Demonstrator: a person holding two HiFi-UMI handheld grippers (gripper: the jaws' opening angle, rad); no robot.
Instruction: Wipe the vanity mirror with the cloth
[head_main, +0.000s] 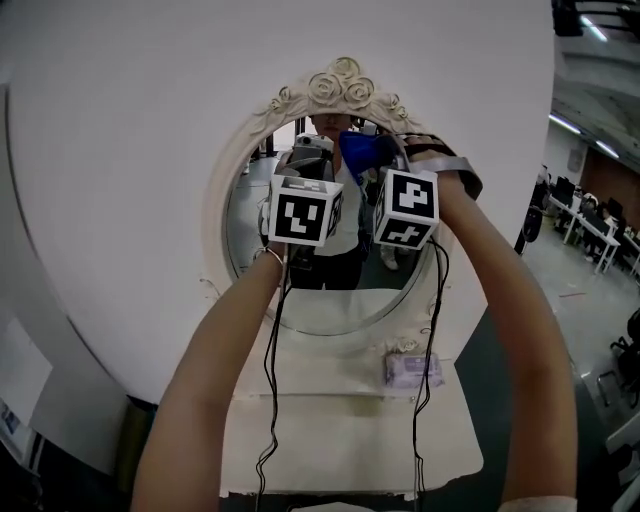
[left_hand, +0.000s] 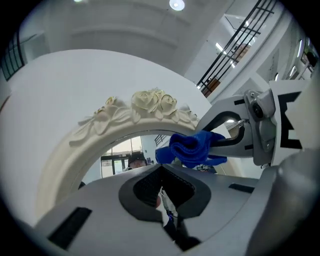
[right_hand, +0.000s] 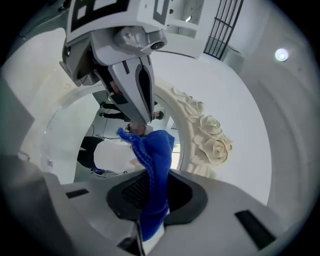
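Both grippers are raised side by side in front of the round vanity mirror (head_main: 247, 215), which has a cream frame with carved roses (head_main: 345, 85) on its top. The right gripper (right_hand: 152, 192) has its jaws clenched on the blue textile cloth (right_hand: 155, 160); the cloth stands up out of the jaws and its free end is at the upper part of the glass, just under the roses. I cannot tell if it touches the glass. The left gripper (left_hand: 162, 186) has its jaws pressed together with nothing between them, and its tip is just beside the cloth. Below the mirror, a small purple packet (head_main: 413, 368) lies on the white table (head_main: 350, 440).
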